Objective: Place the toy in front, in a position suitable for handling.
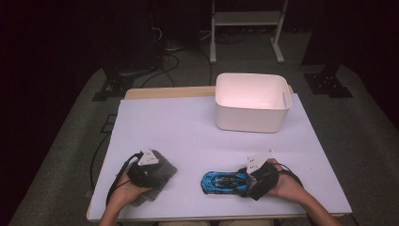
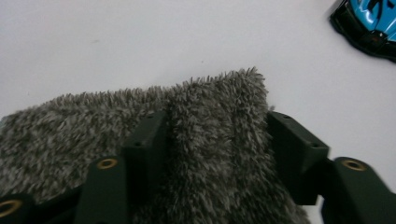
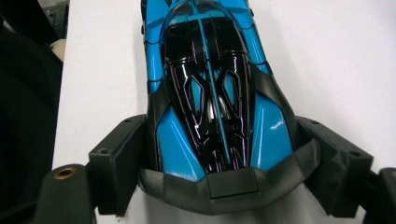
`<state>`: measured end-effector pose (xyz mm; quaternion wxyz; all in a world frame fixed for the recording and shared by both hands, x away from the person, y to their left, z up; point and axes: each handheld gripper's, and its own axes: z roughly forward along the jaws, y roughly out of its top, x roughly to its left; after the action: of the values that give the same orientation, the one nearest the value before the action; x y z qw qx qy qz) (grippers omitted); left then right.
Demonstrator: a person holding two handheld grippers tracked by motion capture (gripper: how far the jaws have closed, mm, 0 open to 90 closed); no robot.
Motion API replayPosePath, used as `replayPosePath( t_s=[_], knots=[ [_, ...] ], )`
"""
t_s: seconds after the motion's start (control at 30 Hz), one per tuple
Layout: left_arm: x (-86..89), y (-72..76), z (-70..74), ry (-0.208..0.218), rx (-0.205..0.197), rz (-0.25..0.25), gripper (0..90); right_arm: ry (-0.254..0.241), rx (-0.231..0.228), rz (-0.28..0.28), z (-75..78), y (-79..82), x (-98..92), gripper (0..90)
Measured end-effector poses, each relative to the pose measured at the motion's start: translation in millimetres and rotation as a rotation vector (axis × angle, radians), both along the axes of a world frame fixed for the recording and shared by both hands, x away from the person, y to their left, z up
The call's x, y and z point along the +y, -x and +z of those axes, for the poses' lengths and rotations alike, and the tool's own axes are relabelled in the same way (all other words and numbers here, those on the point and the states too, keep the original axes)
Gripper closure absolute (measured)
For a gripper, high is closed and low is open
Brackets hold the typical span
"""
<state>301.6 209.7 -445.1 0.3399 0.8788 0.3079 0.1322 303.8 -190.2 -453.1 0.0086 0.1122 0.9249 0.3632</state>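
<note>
**A:** Left gripper view first: your left gripper (image 2: 219, 154) has its two black jaws set either side of a raised fold of the grey shaggy cloth (image 2: 140, 121). The pile bulges up between them and the left pad sinks into it, so they look pressed on the fold, about half closed.

**B:** And where does the cloth lie?

**A:** Flat on the white table (image 2: 140, 37), near your edge at its left. In the high view your left hand (image 1: 126, 189) comes in from the bottom, forearm slanting up and to the right, with the gripper on top of the cloth and pointing away from you.

**B:** What about your other side?

**A:** In the right gripper view your right gripper (image 3: 224, 163) straddles one end of the blue and black toy car (image 3: 210, 93). The jaws stand wide, one against each flank of the car's dark end piece; the left pad touches it, while on the right I cannot tell if it presses. In the high view your right hand (image 1: 282, 186) reaches in from the bottom right, wrist bent so the gripper points leftward along the car's length.

**B:** How do the two things sit?

**A:** The car lies level on the table, well apart from the cloth. Farther off, the white bin (image 1: 251, 101) stands upright near the far edge.
</note>
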Motion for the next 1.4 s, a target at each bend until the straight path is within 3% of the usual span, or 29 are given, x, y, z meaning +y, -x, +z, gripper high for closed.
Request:
replayPosePath(
  t_s=[0.1,0.23,0.3,0.43,0.53,0.6,0.77,0.93,1.07,1.2,1.3,1.4],
  knots=[
    [0.7,1.0,-0.3,0.004,-0.011,0.002,49.5,-0.004,-0.008,-0.001,-0.8,0.7,-0.8,20.5],
    [1.4,2.3,1.5,0.002,-0.034,-0.008,67.0,0.002,-0.028,-0.004,-2.8,2.6,1.0,20.0],
    [2.3,1.5,3.8,0.005,-0.035,-0.018,70.0,0.0,-0.022,-0.001,-3.2,1.9,0.9,20.0],
    [0.3,0.3,20.0,0.106,-0.035,-0.048,71.7,-0.01,-0.02,0.001,-4.3,1.3,-0.1,20.0],
    [-9.1,0.0,28.5,0.127,-0.044,-0.083,71.9,-0.005,-0.021,0.0,-3.9,1.6,0.6,20.0],
    [-27.8,-1.1,36.8,0.149,-0.048,-0.143,71.9,-0.002,-0.025,0.002,-3.8,1.7,0.9,19.9],
    [-84.0,-6.1,47.2,0.119,-0.052,-0.33,72.9,-0.014,-0.023,-0.005,-4.7,2.2,-0.1,19.9],
    [-129.6,-10.8,45.9,0.097,-0.027,-0.44,72.8,-0.015,-0.024,-0.007,-4.9,2.6,-0.1,19.8],
    [-153.0,-10.3,30.2,0.068,0.035,-0.511,72.1,-0.024,-0.031,-0.005,-6.0,2.8,-1.2,19.8],
    [-152.5,-10.2,27.2,0.076,0.047,-0.517,68.4,-0.029,-0.032,-0.002,-6.4,3.0,-2.0,19.9],
    [-148.5,-8.6,32.7,0.065,0.04,-0.499,56.9,-0.025,-0.037,0.0,-6.3,3.2,-1.7,19.9],
    [-143.0,-4.9,35.8,0.023,0.037,-0.469,43.6,-0.024,-0.04,0.001,-6.4,3.7,-1.5,19.9]
  ],
)
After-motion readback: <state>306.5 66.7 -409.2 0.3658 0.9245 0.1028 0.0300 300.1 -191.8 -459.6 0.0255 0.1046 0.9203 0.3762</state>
